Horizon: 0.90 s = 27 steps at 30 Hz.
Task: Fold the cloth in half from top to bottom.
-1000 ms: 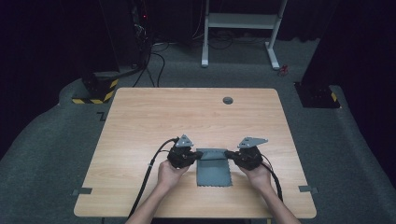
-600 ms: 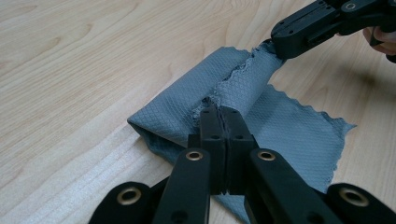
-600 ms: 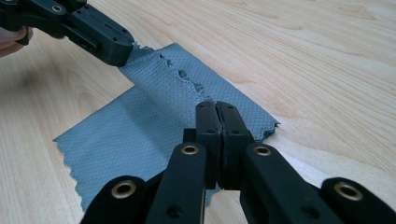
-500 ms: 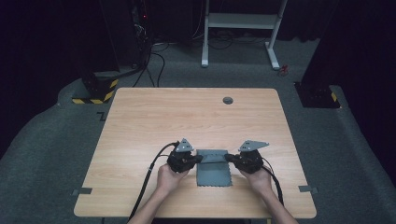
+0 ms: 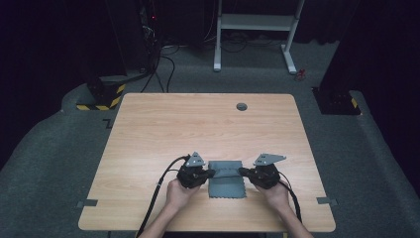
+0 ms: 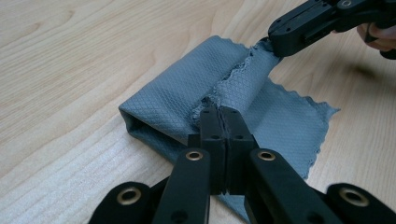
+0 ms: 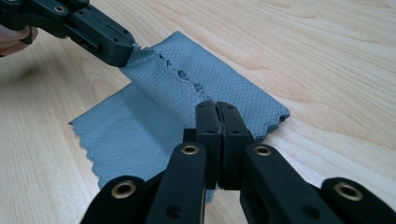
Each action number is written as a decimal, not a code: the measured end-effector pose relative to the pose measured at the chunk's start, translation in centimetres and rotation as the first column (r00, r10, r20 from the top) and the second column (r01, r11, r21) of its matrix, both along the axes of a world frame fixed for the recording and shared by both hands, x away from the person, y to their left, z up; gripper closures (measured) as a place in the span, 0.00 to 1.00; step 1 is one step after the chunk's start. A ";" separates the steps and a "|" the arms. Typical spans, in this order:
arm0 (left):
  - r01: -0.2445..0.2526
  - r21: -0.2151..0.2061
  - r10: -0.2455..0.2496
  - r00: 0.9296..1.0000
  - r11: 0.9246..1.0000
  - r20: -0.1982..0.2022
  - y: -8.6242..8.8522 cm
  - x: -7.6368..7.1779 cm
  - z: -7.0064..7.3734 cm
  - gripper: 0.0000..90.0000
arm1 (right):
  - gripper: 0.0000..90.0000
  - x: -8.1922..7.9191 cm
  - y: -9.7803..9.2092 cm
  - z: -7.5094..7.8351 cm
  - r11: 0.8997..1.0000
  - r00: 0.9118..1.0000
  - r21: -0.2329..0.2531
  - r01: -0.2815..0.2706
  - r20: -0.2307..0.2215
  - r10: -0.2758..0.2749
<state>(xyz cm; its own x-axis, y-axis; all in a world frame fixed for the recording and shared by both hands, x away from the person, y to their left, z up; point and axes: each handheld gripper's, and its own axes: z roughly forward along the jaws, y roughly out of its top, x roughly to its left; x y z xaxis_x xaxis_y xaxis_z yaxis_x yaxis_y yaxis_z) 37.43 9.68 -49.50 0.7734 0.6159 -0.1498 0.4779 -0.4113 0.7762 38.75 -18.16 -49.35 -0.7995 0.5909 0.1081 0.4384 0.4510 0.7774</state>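
Observation:
A grey-blue textured cloth (image 5: pixel 227 184) lies on the wooden table (image 5: pixel 198 124) near its front edge. Its far hem is lifted and rolled back over the rest. My left gripper (image 5: pixel 212 173) is shut on the hem's left corner, and my right gripper (image 5: pixel 242 171) is shut on its right corner. In the left gripper view the left gripper (image 6: pixel 219 111) pinches the scalloped hem of the cloth (image 6: pixel 182 93), and the right gripper (image 6: pixel 276 43) holds the other end. In the right gripper view the right gripper (image 7: pixel 215 106) grips the cloth (image 7: pixel 135 130), with the left gripper (image 7: pixel 120 52) farther off.
A round grommet hole (image 5: pixel 241 106) sits near the table's far edge. Black cables (image 5: pixel 158 191) trail from both grippers toward the front edge. Tape tabs (image 5: pixel 87 203) mark the table's front corners. A white frame (image 5: pixel 257 25) and dark equipment stand on the floor beyond.
Both grippers have moved a little toward the table's near edge, drawing the cloth's far hem back over the cloth.

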 end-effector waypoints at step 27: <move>0.017 -0.007 -0.017 1.000 1.000 -0.003 0.1 -1.9 -0.9 0.99 | 0.99 -2.4 -0.3 -0.5 1.000 1.000 0.013 -0.015 0.007 0.014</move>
